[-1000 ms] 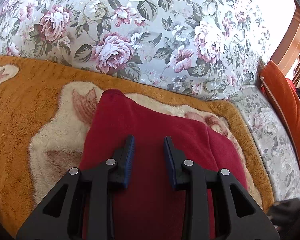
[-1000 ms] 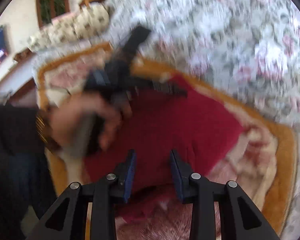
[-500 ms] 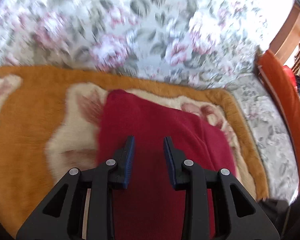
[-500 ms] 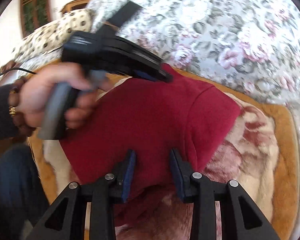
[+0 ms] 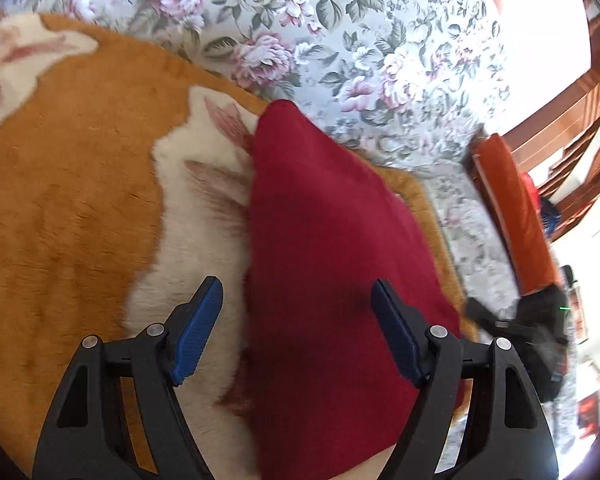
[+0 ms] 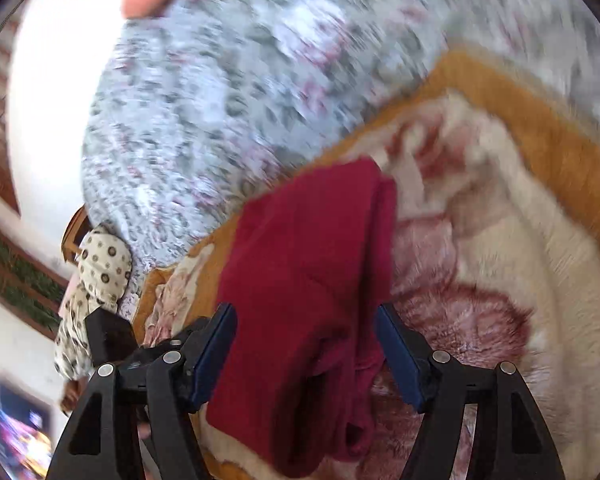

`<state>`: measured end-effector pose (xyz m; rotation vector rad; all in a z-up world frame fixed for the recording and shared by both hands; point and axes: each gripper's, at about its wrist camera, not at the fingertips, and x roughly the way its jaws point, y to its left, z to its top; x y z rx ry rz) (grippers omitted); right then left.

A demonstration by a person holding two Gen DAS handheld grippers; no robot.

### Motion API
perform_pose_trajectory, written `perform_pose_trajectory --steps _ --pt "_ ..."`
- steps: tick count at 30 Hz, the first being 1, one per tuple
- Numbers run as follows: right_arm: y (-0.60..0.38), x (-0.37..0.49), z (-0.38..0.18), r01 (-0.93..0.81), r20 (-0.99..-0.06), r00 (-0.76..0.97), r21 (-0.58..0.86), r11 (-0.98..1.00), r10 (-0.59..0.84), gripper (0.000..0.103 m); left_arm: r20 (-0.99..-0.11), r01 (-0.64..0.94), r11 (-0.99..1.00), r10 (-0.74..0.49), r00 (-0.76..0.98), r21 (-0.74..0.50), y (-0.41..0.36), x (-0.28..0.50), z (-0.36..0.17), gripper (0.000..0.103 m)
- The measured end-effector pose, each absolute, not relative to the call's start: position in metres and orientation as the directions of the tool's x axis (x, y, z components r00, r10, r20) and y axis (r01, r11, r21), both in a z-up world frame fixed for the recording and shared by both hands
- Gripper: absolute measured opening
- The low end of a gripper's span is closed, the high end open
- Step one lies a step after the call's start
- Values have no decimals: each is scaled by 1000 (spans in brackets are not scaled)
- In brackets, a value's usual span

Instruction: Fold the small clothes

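A dark red small garment [image 5: 332, 264] lies folded on a plush orange and cream blanket [image 5: 72, 208]. My left gripper [image 5: 296, 328] is open and empty, just above the garment's left edge. In the right wrist view the same red garment [image 6: 308, 280] lies as a folded strip with bunched folds at its near end. My right gripper [image 6: 306, 350] is open and empty over that near end. The right wrist view is blurred by motion.
A floral sofa back [image 5: 340, 40] rises behind the blanket. An orange cushion [image 5: 512, 208] and wooden furniture [image 5: 572, 120] stand at the right. The other gripper shows dark at the right edge [image 5: 540, 332]. A spotted cushion [image 6: 96, 280] lies at the left.
Both grippers have opened wide from nearly shut. The left view has swung left and nearer the garment's left edge. The right gripper has turned and moved fast to the garment's end.
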<state>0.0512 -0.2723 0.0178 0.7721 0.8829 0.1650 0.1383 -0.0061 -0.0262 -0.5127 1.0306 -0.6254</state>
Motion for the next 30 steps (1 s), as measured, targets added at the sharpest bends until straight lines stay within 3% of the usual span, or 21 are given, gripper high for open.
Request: perform_pose_trajectory --steps 3,7,8,11,16,20,24,30 --pt "-284 56 -10 279 -644 613 719 636 458 70 -618 253 714 -695 368 -653 -14 139 -30 77" --pt "-295 67 -23 243 -553 591 816 524 587 72 -597 262 700 -708 377 -664 -17 145 -33 79" --pt "-295 71 -24 216 -531 579 832 511 619 71 -594 267 699 -709 379 -664 -16 145 -34 79" --pt "-297 74 -26 213 -571 565 799 563 596 54 -589 274 696 -712 384 -663 -16 145 -34 79" --pt "-284 79 -21 146 -562 599 777 613 570 55 -552 263 660 -740 383 -704 -10 148 -35 79" --pt "-284 79 -26 154 -573 617 760 632 539 51 -545 268 648 -753 368 -713 -10 147 -36 62" --pt "-280 78 -13 126 -572 634 741 660 521 37 -545 290 668 -734 404 -685 -8 141 -27 42" --pt "-258 89 18 20 -479 673 773 634 564 35 -480 297 731 -645 595 -614 19 119 8 39"
